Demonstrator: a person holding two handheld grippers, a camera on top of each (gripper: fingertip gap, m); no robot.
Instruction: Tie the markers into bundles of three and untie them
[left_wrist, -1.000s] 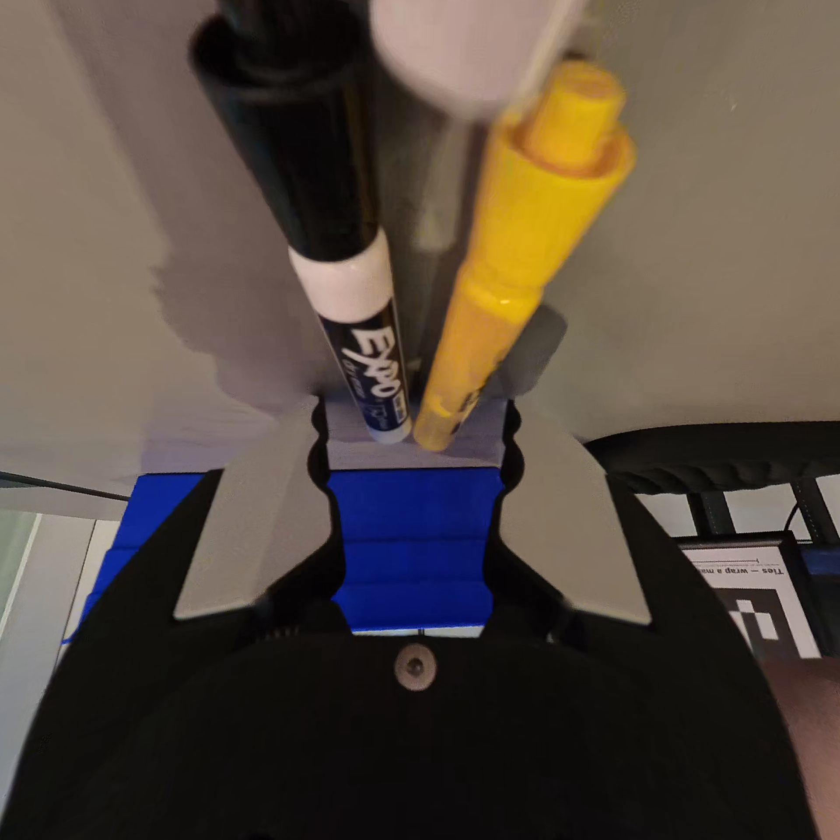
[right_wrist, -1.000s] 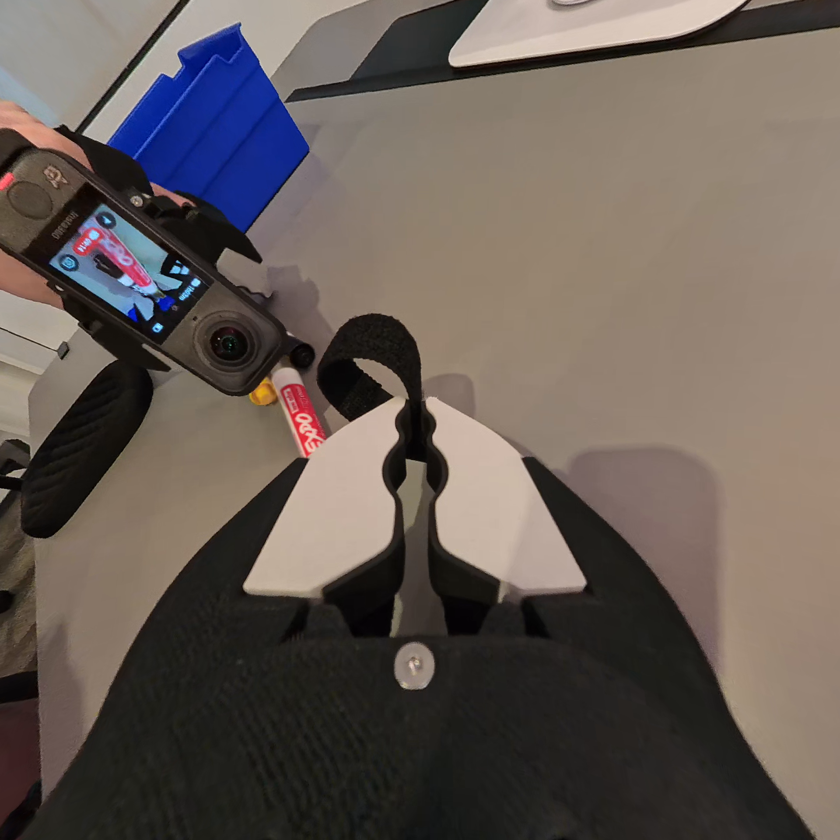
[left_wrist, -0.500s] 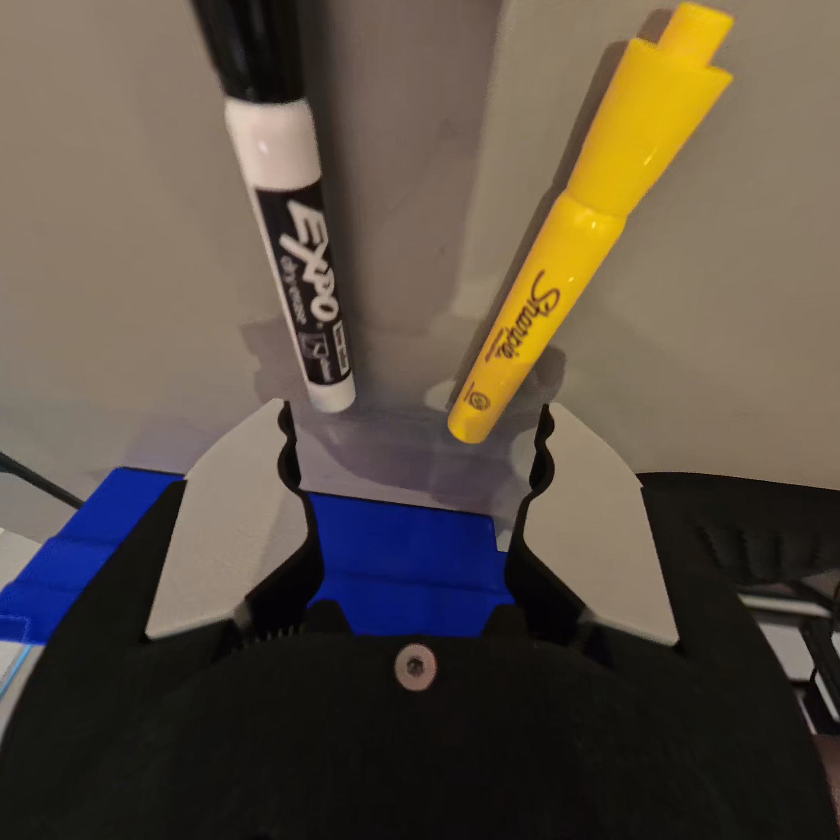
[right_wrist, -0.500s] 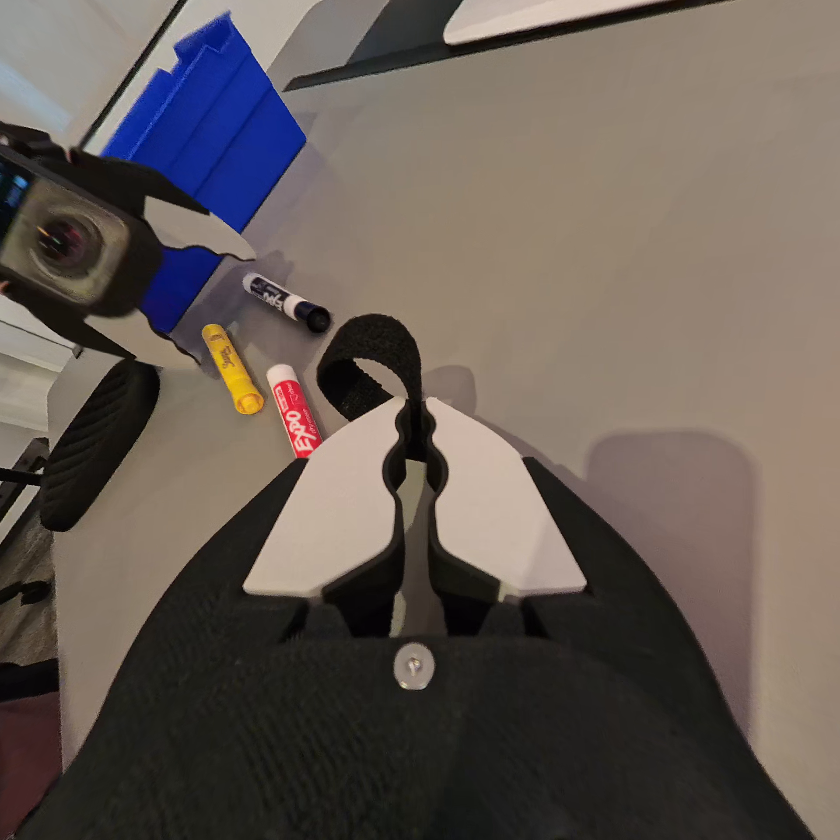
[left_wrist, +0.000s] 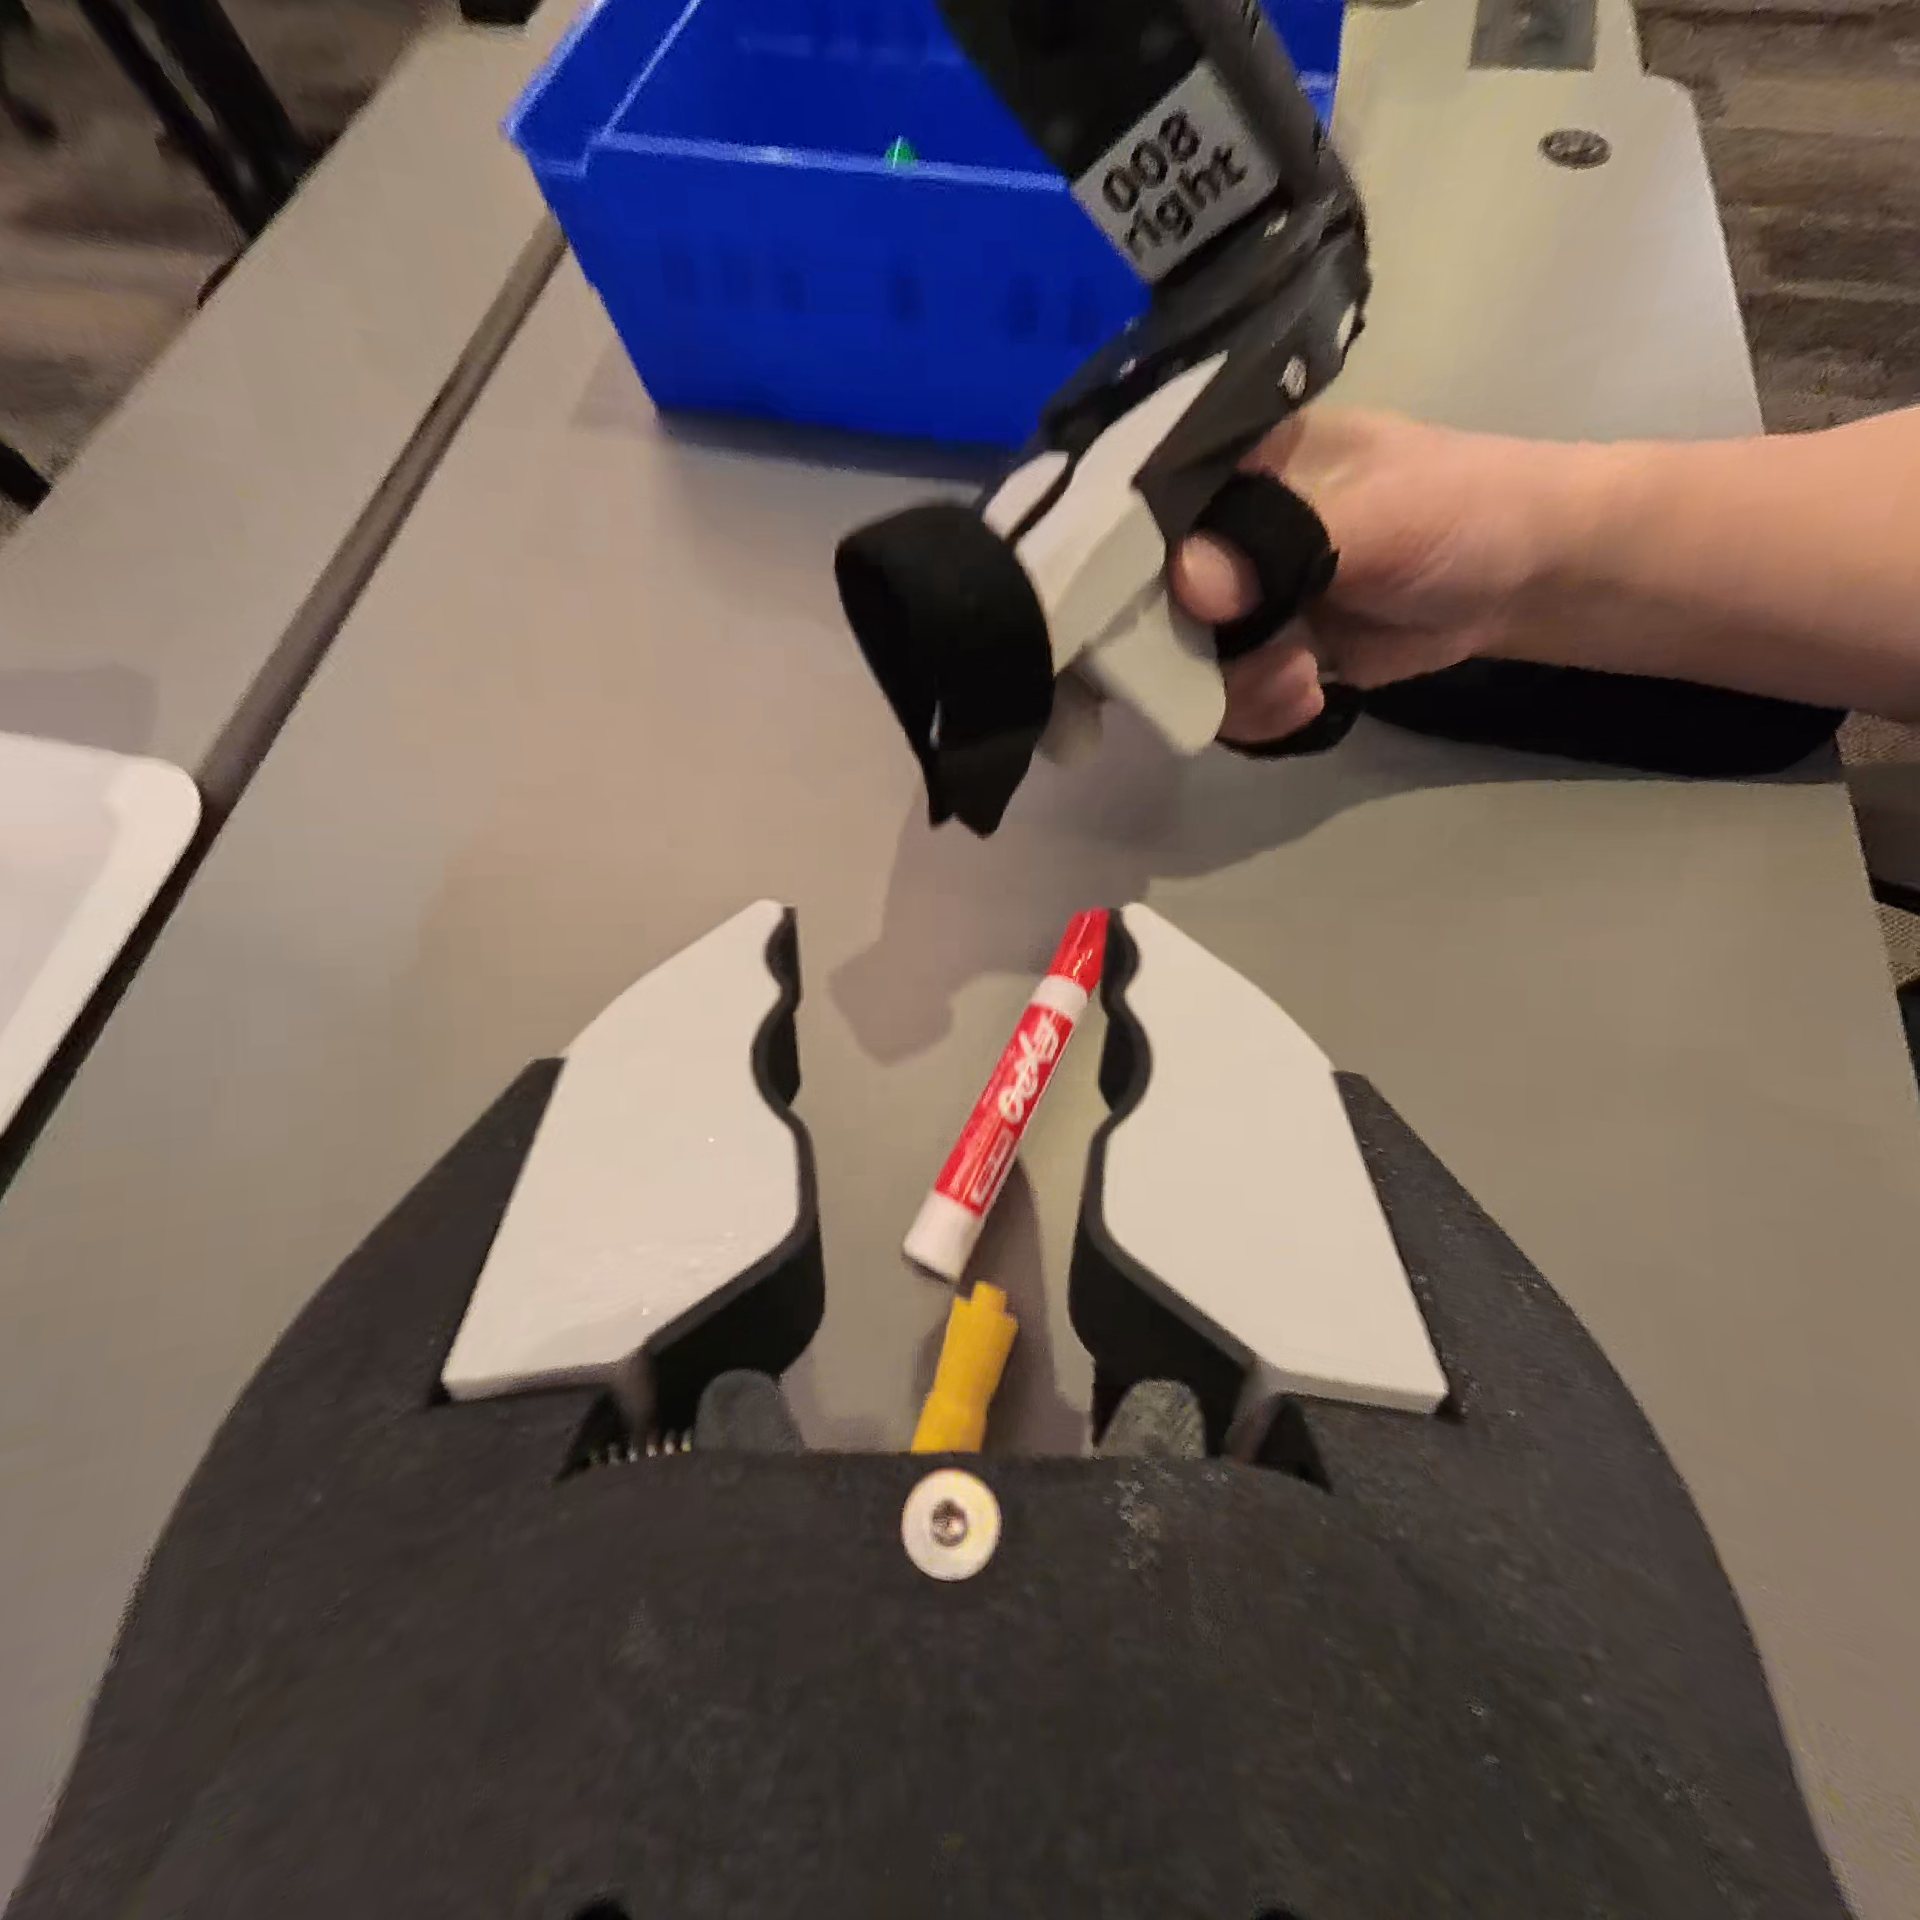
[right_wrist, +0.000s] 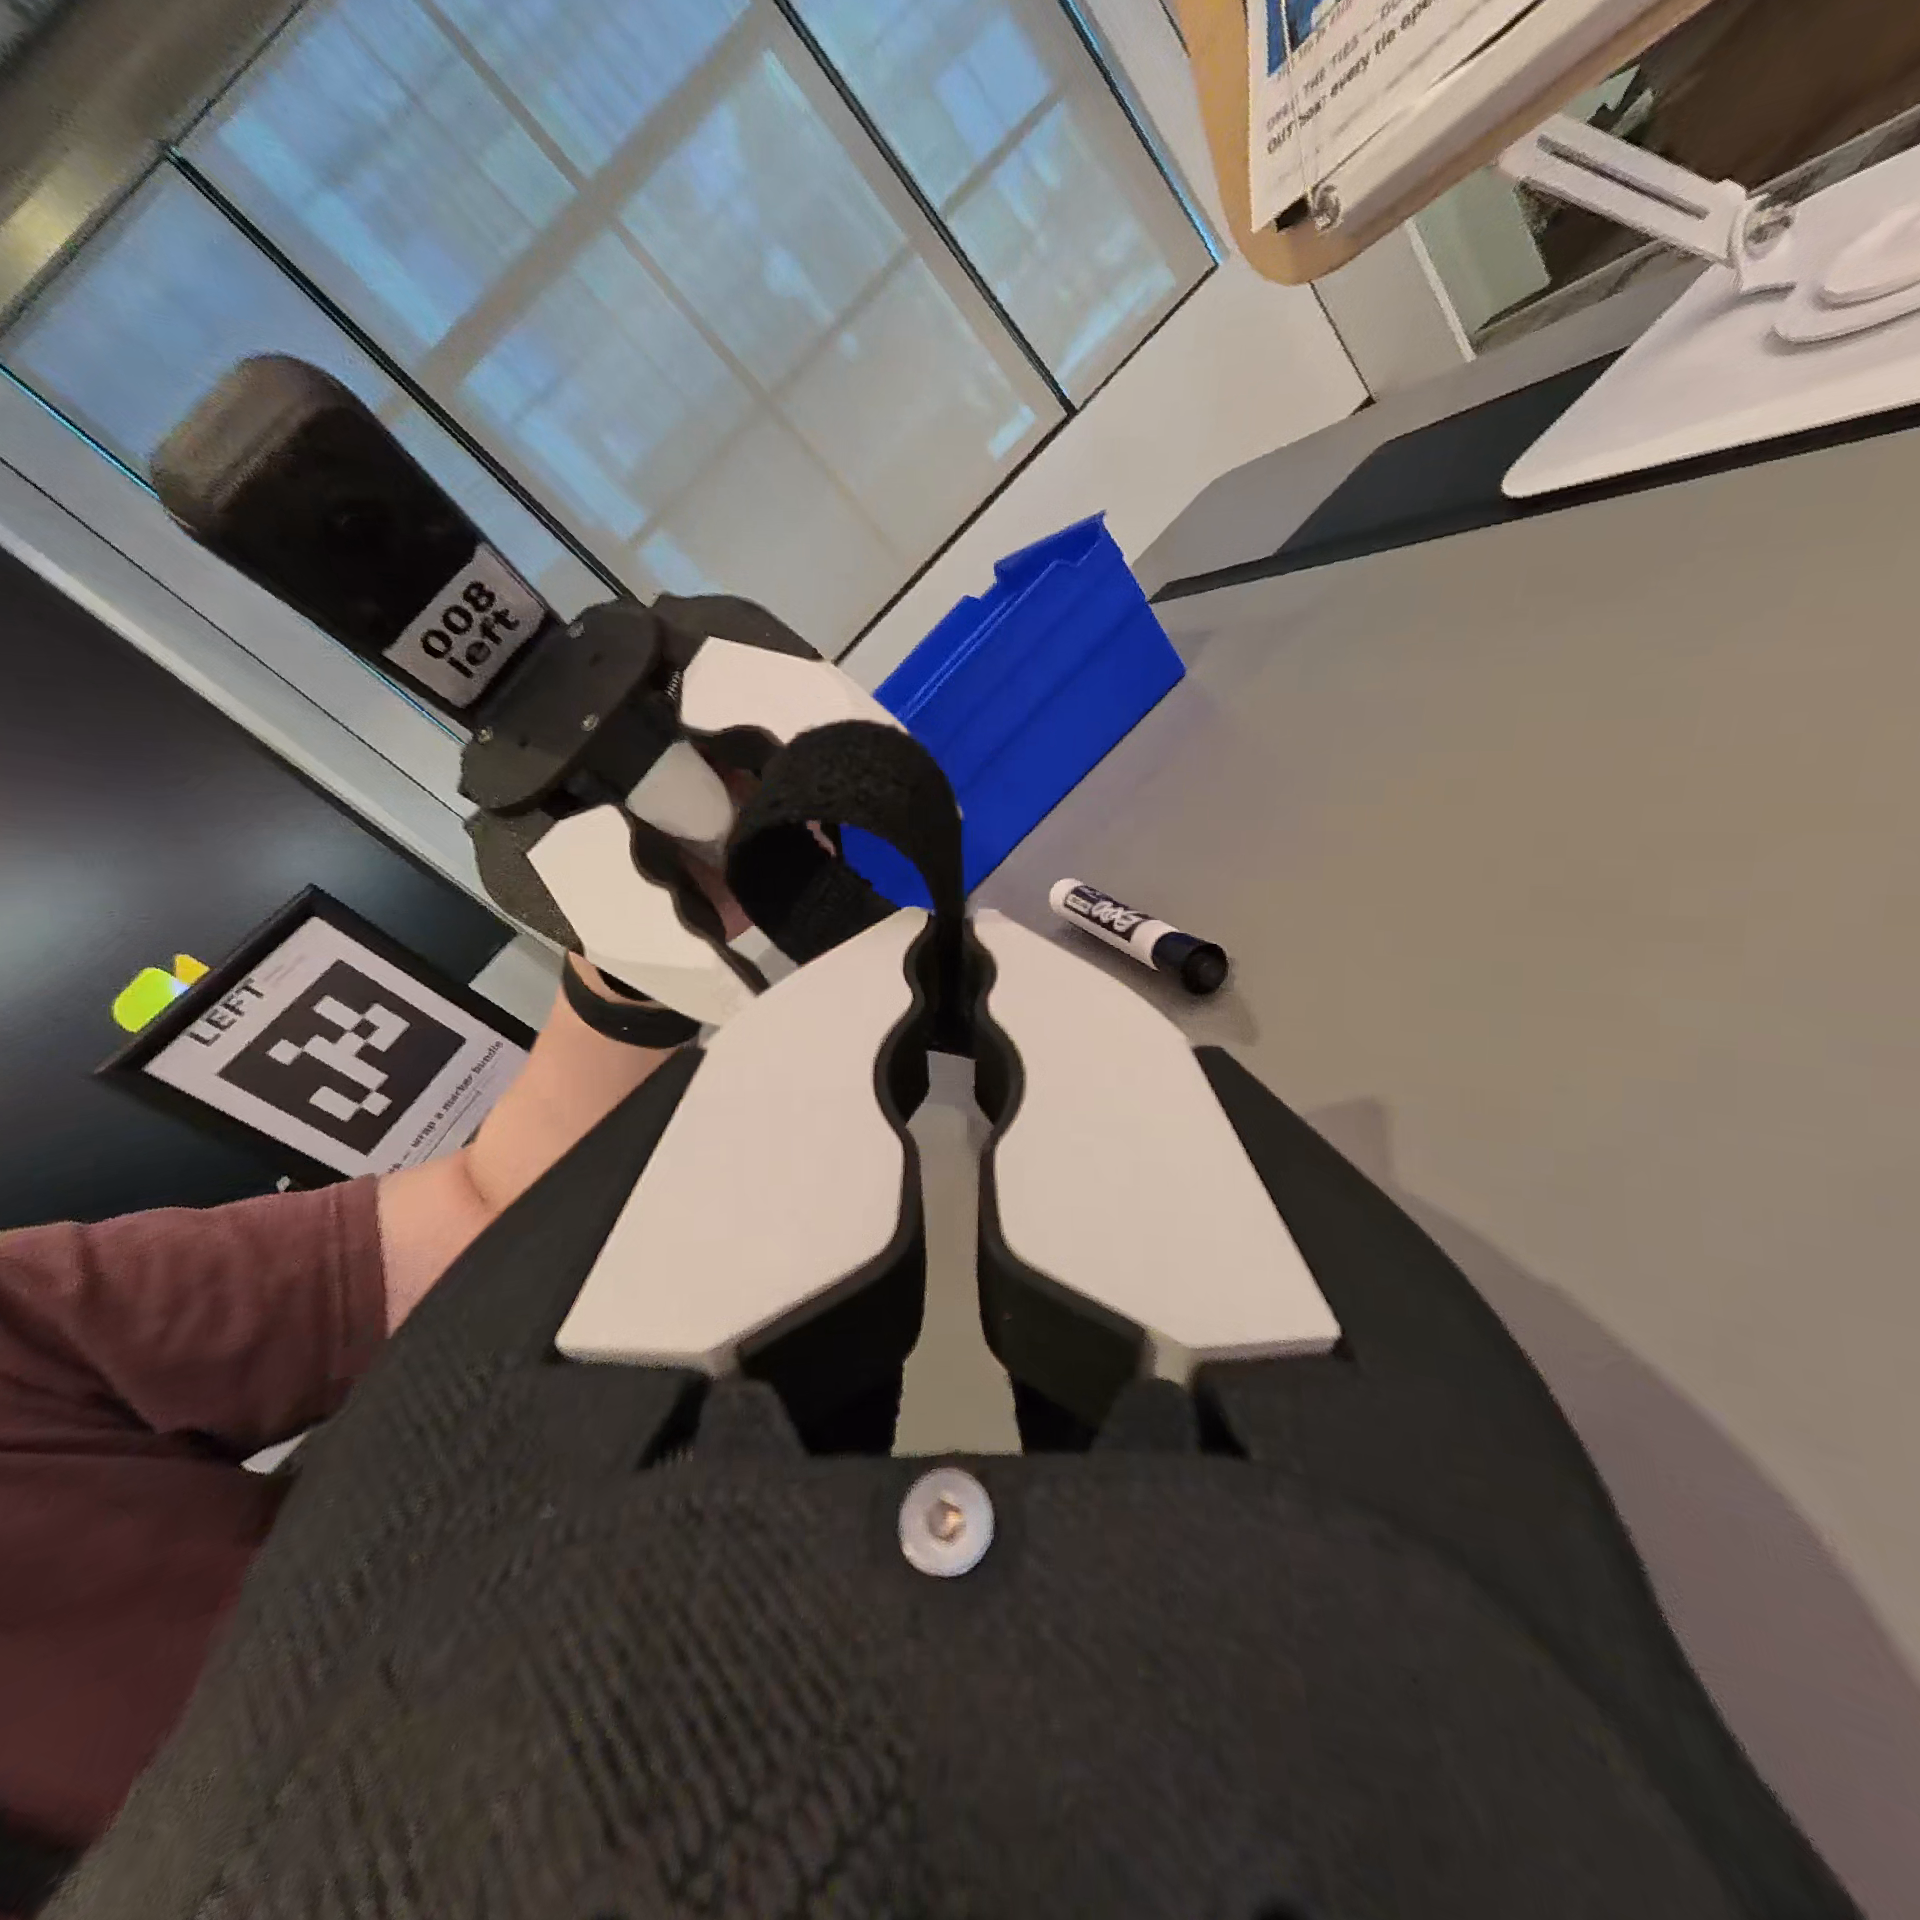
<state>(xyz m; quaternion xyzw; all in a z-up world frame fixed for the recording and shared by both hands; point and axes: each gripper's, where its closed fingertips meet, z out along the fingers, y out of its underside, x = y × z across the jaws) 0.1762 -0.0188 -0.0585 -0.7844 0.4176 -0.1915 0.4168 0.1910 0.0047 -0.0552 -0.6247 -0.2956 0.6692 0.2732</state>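
My left gripper (left_wrist: 956, 920) is open and empty, held low over the grey table (left_wrist: 520, 727). A red marker (left_wrist: 1013, 1081) lies on the table between its fingers, close to the right finger. A yellow marker (left_wrist: 961, 1382) lies just behind it, partly hidden under the gripper body. My right gripper (right_wrist: 945, 925) is shut on a black strap (right_wrist: 852, 769) that curls into a loop. It hangs in the air ahead of the left gripper, and the strap also shows in the left wrist view (left_wrist: 956, 665). A black marker (right_wrist: 1138, 932) lies alone on the table.
A blue bin (left_wrist: 862, 260) stands at the far end of the table. A white tray (left_wrist: 62, 894) is at the left edge. A framed sign (right_wrist: 322, 1049) stands beside the table. A white monitor base (right_wrist: 1714, 395) sits on the neighbouring table. My left and right fingertips are right by each other.
My left gripper has drawn back from the black and yellow markers and now faces along the table over the red marker. My right gripper has lifted and tilted up, still holding the strap.
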